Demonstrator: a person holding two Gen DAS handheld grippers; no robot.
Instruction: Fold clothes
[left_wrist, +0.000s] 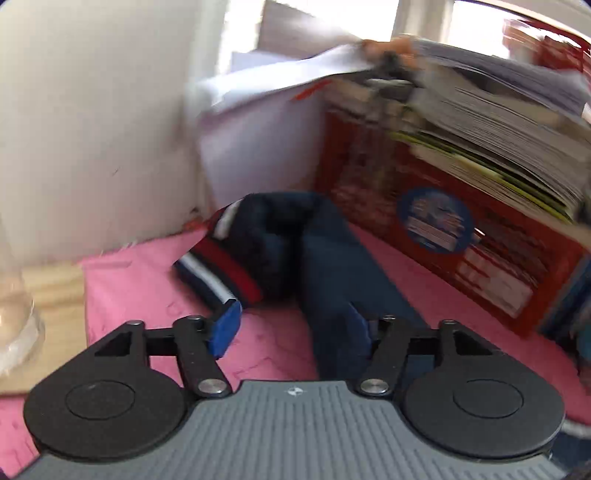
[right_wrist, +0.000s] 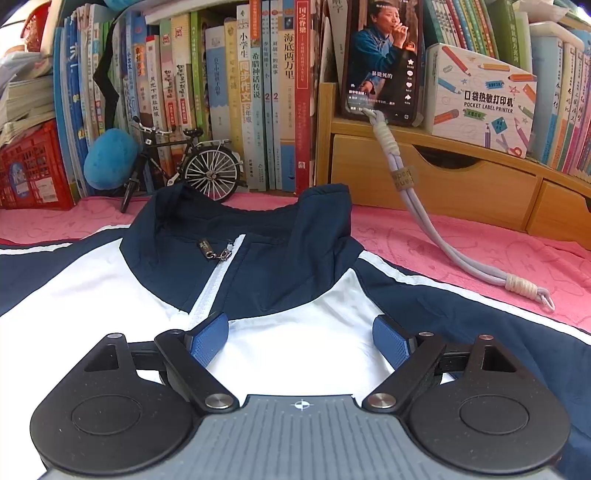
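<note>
Showing sleeve cuff (left_wrist: 221, 266) only leftward; zipper (right_wrist: 212, 280) only rightward; both tongs spread, empty.

Books (right_wrist: 236, 96), model bicycle (right_wrist: 184, 166) wall off rear, cord (right_wrist: 436, 236) crosses right cloth (right_wrist: 461, 236)

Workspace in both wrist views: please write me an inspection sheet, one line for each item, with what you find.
Surface: pink cloth covers the table.
Job's things: navy and white jacket lies flat, zipped, collar towards the books; its sleeve with striped cuff lies stretched on the cloth.
Clutter: toy bicycle, blue plush, red crate, printer box, phone, glass.
Tongs: left tongs open, sleeve between the pads, not pinched; right tongs open over the white chest panel.
Cables: phone strap trails across the cloth, beside the jacket.
Surroundings: book row, wooden drawers, white wall.
</note>
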